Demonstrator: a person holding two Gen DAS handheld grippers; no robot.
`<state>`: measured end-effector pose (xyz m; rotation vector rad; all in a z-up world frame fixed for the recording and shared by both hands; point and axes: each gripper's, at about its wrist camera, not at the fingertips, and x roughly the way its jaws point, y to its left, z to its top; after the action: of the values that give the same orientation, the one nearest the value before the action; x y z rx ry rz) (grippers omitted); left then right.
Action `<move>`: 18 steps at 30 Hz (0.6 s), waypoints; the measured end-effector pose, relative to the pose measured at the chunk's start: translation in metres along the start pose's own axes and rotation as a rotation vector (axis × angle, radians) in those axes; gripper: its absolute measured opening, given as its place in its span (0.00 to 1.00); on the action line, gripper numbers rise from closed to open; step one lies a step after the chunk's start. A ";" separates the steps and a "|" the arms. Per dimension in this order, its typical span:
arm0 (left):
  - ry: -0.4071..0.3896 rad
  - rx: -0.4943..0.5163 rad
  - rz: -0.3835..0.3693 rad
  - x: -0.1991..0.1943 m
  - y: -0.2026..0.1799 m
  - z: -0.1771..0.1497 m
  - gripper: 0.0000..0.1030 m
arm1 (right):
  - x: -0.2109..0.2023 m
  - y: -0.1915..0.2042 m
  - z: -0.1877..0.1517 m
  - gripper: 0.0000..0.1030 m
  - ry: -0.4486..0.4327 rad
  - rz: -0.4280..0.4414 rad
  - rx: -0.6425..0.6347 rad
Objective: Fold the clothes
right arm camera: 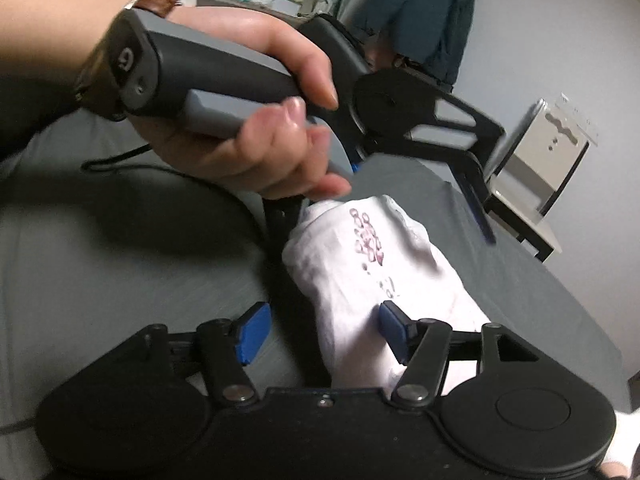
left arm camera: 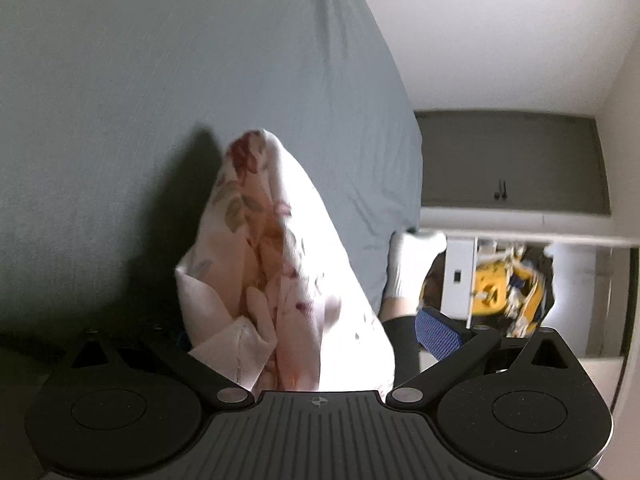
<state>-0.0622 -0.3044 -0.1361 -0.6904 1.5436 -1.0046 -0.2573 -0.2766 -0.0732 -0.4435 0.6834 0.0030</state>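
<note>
Pale pink floral cotton garment (left arm camera: 276, 280) fills the middle of my left wrist view, bunched into a long bundle that runs straight away from me over the grey-green bedsheet (left arm camera: 160, 100). My left gripper (left arm camera: 304, 344) has its jaws spread wide: one blue ribbed pad (left arm camera: 438, 332) sits clear to the right of the cloth and the other finger is hidden behind the bundle. The cloth lies loose between the fingers, not pinched. I call it open.

Over to the right wrist view now. The same garment shows its white side with a small purple print (right arm camera: 372, 264), lying on the sheet as a long roll whose axis runs from my right gripper (right arm camera: 320, 332) up toward the person's hand (right arm camera: 248, 128) on the grey handle of the left gripper. My right jaws are spread too. The left blue pad (right arm camera: 252, 332) hangs over bare sheet beside the roll; the right blue pad (right arm camera: 394, 328) sits over the cloth. Whether it touches I cannot tell.

So the near end of the roll lies just ahead and slightly right of my right gripper, the far end under the left. Judging by that, both are equally placed, one per end, and the next pinch needs the right gripper shifted toward the cloth.
</note>
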 end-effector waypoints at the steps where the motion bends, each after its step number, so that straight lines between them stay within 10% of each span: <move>1: 0.009 0.019 0.003 0.003 -0.002 -0.002 1.00 | -0.004 -0.002 0.000 0.60 0.000 0.004 0.001; 8: 0.029 0.197 0.062 0.011 -0.024 -0.009 0.99 | -0.053 -0.073 -0.010 0.73 0.011 0.028 0.245; 18: -0.009 0.470 0.337 0.034 -0.079 -0.020 0.74 | -0.033 -0.222 -0.109 0.83 0.253 0.165 1.325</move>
<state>-0.0963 -0.3657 -0.0823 -0.1019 1.2916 -1.0482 -0.3175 -0.5164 -0.0403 0.8984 0.8198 -0.3367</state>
